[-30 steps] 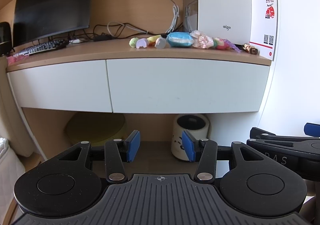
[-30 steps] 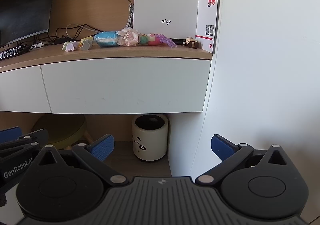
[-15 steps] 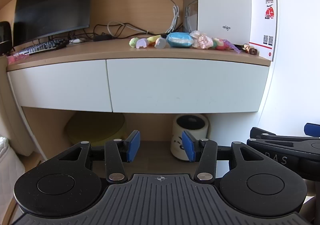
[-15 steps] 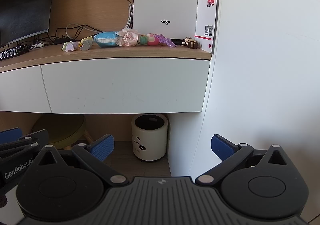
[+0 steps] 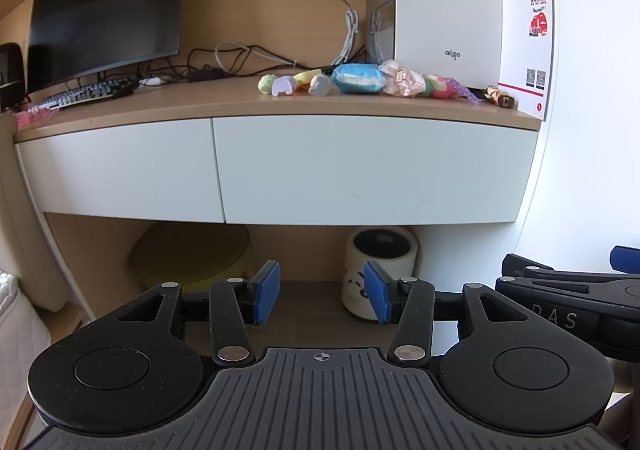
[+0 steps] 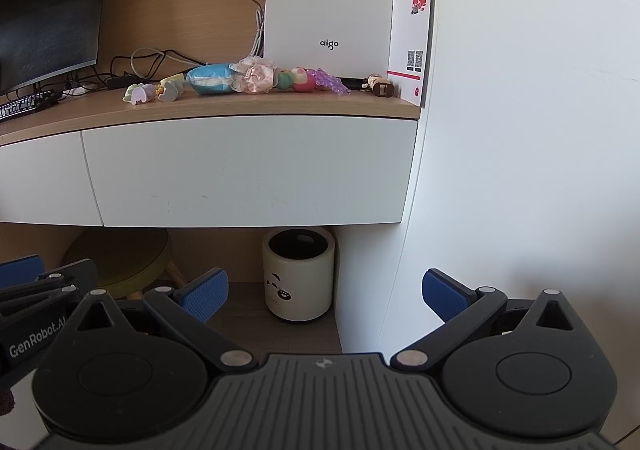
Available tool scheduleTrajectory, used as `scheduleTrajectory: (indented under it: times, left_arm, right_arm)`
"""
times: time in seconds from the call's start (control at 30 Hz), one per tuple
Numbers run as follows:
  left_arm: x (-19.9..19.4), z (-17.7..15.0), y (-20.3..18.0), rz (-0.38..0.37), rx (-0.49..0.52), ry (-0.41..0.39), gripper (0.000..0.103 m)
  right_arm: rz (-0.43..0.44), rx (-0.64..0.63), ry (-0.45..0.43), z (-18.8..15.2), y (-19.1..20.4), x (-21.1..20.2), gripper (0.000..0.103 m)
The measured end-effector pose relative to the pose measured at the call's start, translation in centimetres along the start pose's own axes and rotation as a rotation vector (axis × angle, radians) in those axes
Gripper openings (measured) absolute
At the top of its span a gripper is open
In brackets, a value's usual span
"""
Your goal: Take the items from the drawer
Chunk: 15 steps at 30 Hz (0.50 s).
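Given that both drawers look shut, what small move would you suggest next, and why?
Probably bring the right gripper up and forward to the lower edge of the right drawer. It is closed, shows no handle, and both grippers sit open and empty below it, the left gripper narrower. The under-edge seems the only place to pull.

The left gripper (image 5: 322, 298), black with blue-padded fingers (image 5: 267, 297), hangs with its jaws apart and empty, low in front of a wooden desk whose wide white right-hand drawer front (image 5: 372, 170) is closed flush beside a narrower white left-hand drawer front (image 5: 120, 170). Along the wooden desktop (image 5: 200, 100) lies a row of small items: pastel foam toys (image 5: 282, 85), a blue plastic packet (image 5: 358, 79), a pink crumpled wrapper (image 5: 402, 79) and a small brown figure (image 5: 502, 98), all before a tall white box (image 5: 446, 6). Under the desk stands a cream cylindrical bin (image 5: 380, 270), and the black right gripper (image 5: 568, 298) shows at the right edge.
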<state>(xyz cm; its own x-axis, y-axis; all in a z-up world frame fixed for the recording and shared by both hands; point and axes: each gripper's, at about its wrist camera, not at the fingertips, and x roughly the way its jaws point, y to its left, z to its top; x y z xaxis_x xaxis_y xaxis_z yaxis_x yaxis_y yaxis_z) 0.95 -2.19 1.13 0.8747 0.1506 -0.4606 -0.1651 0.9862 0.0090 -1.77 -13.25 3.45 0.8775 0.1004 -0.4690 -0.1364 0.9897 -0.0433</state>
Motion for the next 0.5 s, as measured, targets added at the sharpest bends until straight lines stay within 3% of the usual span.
scheduleTrajectory:
  times: [0.07,0.1,0.13,0.17,0.27,0.4,0.5]
  left_arm:
    - [0.0,-0.1,-0.1,0.0,0.003,0.004,0.049]
    - [0.1,-0.2,-0.1,-0.006,0.0,0.006,0.043]
    - [0.1,-0.2,-0.1,-0.019,-0.009,0.003,0.021]
    - [0.0,-0.2,-0.1,-0.026,-0.021,0.0,0.012]
    - [-0.1,-0.1,-0.4,0.002,-0.025,-0.016,0.014]
    - [0.8,0.0,-0.6,-0.047,-0.016,0.041,0.014]
    - [1.2,0.1,-0.4,-0.031,-0.044,0.077,0.013]
  right_arm:
    - [0.0,0.0,0.0,0.0,-0.1,0.0,0.103]
    - [0.0,-0.001,-0.001,0.0,-0.1,0.0,0.103]
    - [0.0,-0.001,-0.001,0.0,-0.1,0.0,0.103]
    - [0.0,0.0,-0.001,0.0,-0.1,0.0,0.103]
    - [-0.002,0.0,0.001,0.0,-0.3,0.1,0.103]
    - [-0.007,0.009,0.009,0.0,-0.8,0.4,0.103]
    - [-0.01,0.014,0.011,0.1,-1.2,0.4,0.103]
